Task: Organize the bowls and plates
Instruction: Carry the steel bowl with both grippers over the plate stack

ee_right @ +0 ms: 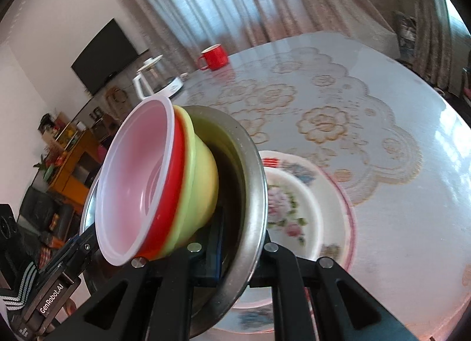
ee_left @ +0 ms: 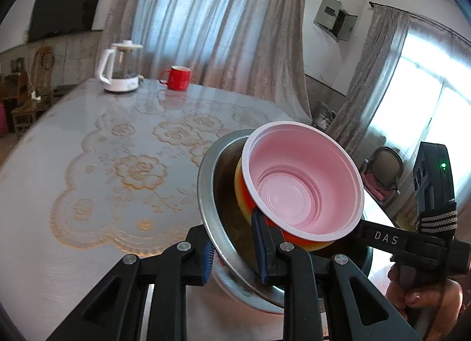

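Steel basin (ee_left: pixel 209 193), wide and shiny, tilted and lifted off the round table (ee_left: pixel 88 252), pinched at two spots on its rim. Nested inside: a yellow-green bowl (ee_right: pixel 203 182), then a red bowl (ee_right: pixel 173 193), then a pale pink plastic bowl (ee_left: pixel 300 176) innermost, white-rimmed, ribbed at the bottom. Left gripper (ee_left: pixel 235 258) clamped narrow on the basin rim, one blue pad (ee_left: pixel 207 258) outside the wall, the other inside against the metal. Right gripper (ee_right: pixel 232 255) likewise squeezed down tight on the opposite part of the same rim, one finger inside beneath the bowl stack, one outside. Seen from the left wrist camera, right tool reaching in from the right edge, gripped by a hand (ee_left: pixel 424 291) low in the corner. Under the basin, in the right wrist view, two floral plates (ee_right: pixel 297 208) stacked flat on the table, smaller atop larger with a pink border, lying just beyond the raised basin. Farther across the lace-patterned tablecloth (ee_left: pixel 132 170): a red mug (ee_left: pixel 178 77) and a white electric kettle (ee_left: pixel 119 68), side by side near the far edge, well apart from the stack. Behind, pale curtains (ee_left: pixel 212 17) and a dark wall-mounted screen (ee_left: pixel 64 8).
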### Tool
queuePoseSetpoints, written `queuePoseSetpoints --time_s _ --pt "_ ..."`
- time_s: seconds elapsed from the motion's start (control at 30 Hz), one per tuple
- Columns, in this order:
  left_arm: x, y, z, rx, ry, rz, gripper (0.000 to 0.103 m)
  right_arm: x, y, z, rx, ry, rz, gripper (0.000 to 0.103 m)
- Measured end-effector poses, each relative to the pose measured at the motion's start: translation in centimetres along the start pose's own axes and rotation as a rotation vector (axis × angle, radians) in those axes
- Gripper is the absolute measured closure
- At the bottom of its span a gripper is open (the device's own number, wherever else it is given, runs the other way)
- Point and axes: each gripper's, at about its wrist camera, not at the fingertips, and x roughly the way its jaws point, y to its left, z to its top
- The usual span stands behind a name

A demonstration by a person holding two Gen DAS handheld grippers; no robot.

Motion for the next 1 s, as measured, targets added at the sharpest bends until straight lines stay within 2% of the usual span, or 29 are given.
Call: queuePoseSetpoints --time_s 0.27,0.77,1.0 --pt "2.0 -1.5 -0.8 0.03 0.048 0.012 0.079 1.2 -2.8 -0.2 0.049 0.033 -0.025 0.094" --pt "4.8 -1.4 -1.9 0.05 0.104 0.047 0.078 2.7 -4.5 -0.8 0.098 0.077 -0.054 0.092" --pt "5.2 -1.0 -2.3 0.04 0.117 0.054 0.076 2.7 -4.6 -0.9 0.103 0.067 -0.042 0.089"
